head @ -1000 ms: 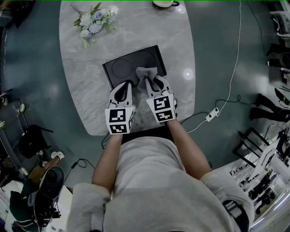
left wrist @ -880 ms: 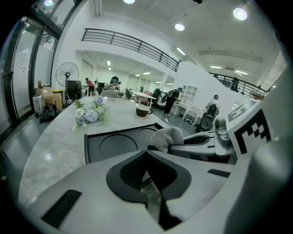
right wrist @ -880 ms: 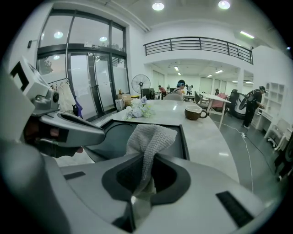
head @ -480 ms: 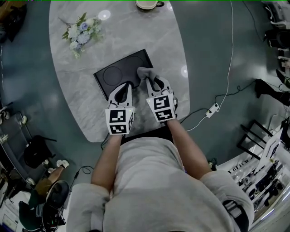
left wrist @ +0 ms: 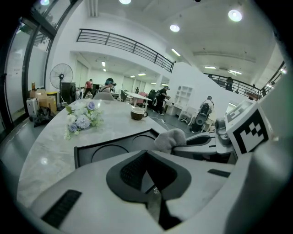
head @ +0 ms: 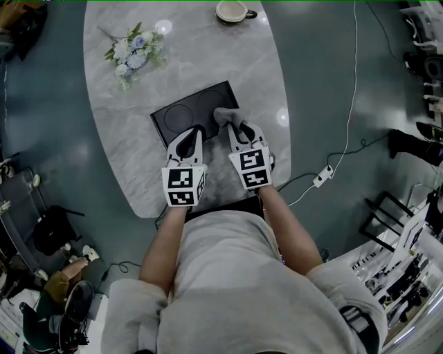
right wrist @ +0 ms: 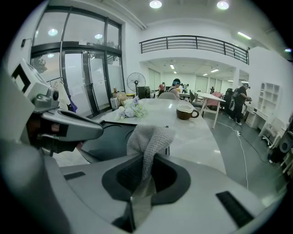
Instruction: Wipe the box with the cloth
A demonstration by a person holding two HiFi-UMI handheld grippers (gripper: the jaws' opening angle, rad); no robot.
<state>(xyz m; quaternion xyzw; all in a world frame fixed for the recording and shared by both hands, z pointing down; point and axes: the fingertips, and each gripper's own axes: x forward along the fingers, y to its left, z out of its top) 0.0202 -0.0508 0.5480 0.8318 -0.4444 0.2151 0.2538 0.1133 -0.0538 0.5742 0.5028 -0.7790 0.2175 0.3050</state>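
A flat black box [head: 187,110] with two round recesses lies on the marble table [head: 138,159]. My right gripper [head: 232,127] is shut on a grey knitted cloth [head: 226,115], which bunches out past the tips onto the box's right near part. In the right gripper view the cloth [right wrist: 149,137] rises from the closed jaws of the right gripper [right wrist: 147,160], over the box [right wrist: 110,137]. My left gripper [head: 196,130] is shut, its tips at the box's near edge. In the left gripper view the left gripper [left wrist: 146,154] has the box [left wrist: 110,153] just ahead and the cloth [left wrist: 170,138] to its right.
A bunch of pale flowers [head: 133,52] lies at the table's far left. A brown cup [head: 233,10] stands at the far end. A white cable with a power strip [head: 322,175] runs over the floor to the right. The table's near edge is just below the grippers.
The cloth in the right gripper has shifted slightly toward the box's right side. The left gripper stays at the box's near edge. The head camera has swung a little.
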